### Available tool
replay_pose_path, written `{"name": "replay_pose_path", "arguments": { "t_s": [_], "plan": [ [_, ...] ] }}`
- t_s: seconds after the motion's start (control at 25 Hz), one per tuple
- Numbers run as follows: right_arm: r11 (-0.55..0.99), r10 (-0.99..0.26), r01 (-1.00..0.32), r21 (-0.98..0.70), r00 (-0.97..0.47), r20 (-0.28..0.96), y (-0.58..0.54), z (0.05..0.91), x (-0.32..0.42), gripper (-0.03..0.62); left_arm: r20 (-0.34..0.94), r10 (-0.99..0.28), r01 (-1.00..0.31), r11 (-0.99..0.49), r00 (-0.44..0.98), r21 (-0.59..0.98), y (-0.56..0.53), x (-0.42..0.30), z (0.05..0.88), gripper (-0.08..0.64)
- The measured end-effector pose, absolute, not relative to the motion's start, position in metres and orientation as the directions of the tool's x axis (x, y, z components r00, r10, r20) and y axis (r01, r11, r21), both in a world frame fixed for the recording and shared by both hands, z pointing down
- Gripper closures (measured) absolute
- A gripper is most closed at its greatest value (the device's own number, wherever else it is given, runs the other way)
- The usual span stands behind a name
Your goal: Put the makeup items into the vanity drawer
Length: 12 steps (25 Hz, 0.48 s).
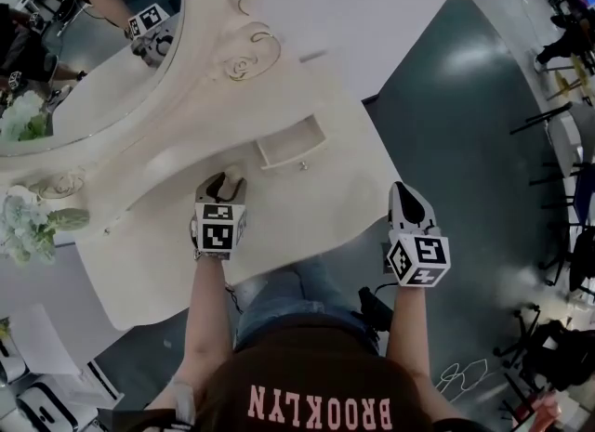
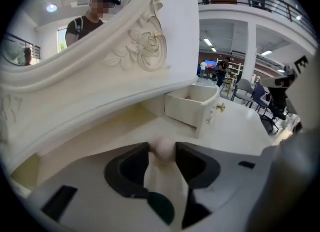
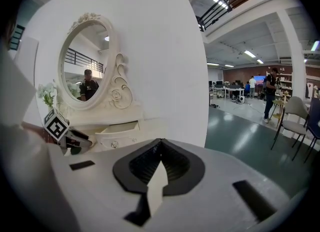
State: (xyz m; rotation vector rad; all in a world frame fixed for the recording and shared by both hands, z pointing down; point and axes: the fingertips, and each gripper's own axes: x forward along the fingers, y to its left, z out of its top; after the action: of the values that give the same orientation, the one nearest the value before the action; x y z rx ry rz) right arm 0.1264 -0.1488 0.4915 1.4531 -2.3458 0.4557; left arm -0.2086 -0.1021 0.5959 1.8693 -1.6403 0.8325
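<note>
Now, left of the middle in the head view, my left gripper [image 1: 223,182] pinched a small pink ball [image 2: 162,146] on the vanity top. I should lift it slowly, keeping hold, to the open drawer [image 1: 296,153] just above. On the right, my right gripper [image 1: 406,193] was closed and empty.

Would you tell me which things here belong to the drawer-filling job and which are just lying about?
Job: pale pink round makeup item, gripped in the left tongs; small open cream drawer; cream vanity table.
Lying about: oval mirror; white flowers; pale chair; shut, empty right tongs.
</note>
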Motion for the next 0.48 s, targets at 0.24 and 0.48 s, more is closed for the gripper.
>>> {"name": "replay_pose_path", "arguments": {
  "t_s": [0.24, 0.48],
  "plan": [
    [0.422, -0.795, -0.901, -0.097, -0.42, 0.438, -0.149, 0.49, 0.127, 0.595, 0.719, -0.689, -0.993, -0.117, 0.085, 0.005, -0.1, -0.213, 0.583, 0.43],
    [0.437, -0.807, -0.895, -0.092, -0.435, 0.399, -0.147, 0.473, 0.117, 0.595, 0.68, -0.727, -0.991, -0.136, 0.099, -0.002, -0.099, -0.215, 0.556, 0.43]
  ]
}}
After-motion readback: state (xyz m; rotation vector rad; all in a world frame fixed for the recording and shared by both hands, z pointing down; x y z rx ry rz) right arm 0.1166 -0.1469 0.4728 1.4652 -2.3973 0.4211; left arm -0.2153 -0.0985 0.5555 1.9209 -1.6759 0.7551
